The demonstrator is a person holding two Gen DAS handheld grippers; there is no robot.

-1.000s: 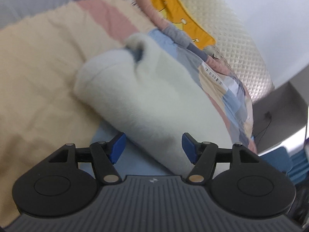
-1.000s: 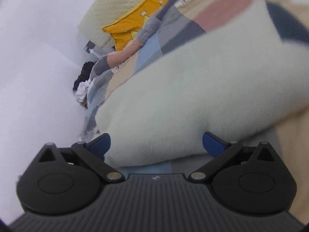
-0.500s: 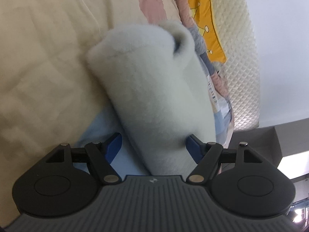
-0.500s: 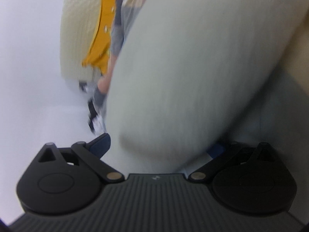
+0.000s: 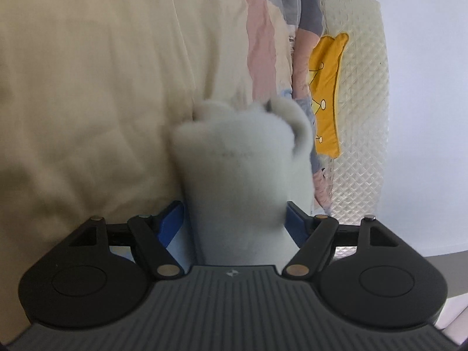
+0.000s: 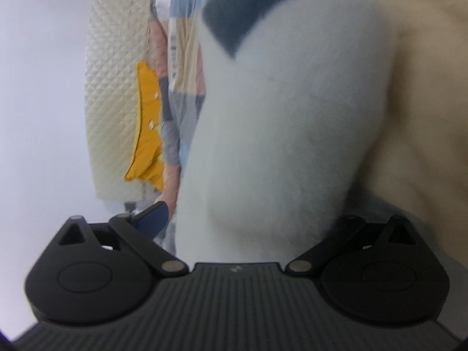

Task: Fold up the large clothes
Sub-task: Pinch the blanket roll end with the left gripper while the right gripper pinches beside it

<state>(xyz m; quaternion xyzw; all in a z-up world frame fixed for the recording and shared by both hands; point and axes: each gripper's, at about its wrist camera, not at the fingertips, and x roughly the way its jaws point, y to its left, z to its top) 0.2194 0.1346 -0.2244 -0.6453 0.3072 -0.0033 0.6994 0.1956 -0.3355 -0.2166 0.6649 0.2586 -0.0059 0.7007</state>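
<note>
Rolled pale fleece garment (image 5: pixel 242 175) lying on the bed's beige quilt (image 5: pixel 87 87), yellow pillow (image 5: pixel 326 93) beyond it by the padded headboard (image 5: pixel 365 102). Left claw (image 5: pixel 235 223) wide, blue pads flanking the roll's near end, contact unclear. Right claw (image 6: pixel 248 219) astride the same roll (image 6: pixel 292 131); one pad hidden, grip impossible to tell.

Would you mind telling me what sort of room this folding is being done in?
Most likely a bedroom: the work surface is a bed with a cream patchwork quilt, a quilted padded headboard against the wall, and a yellow pillow leaning on it.
</note>
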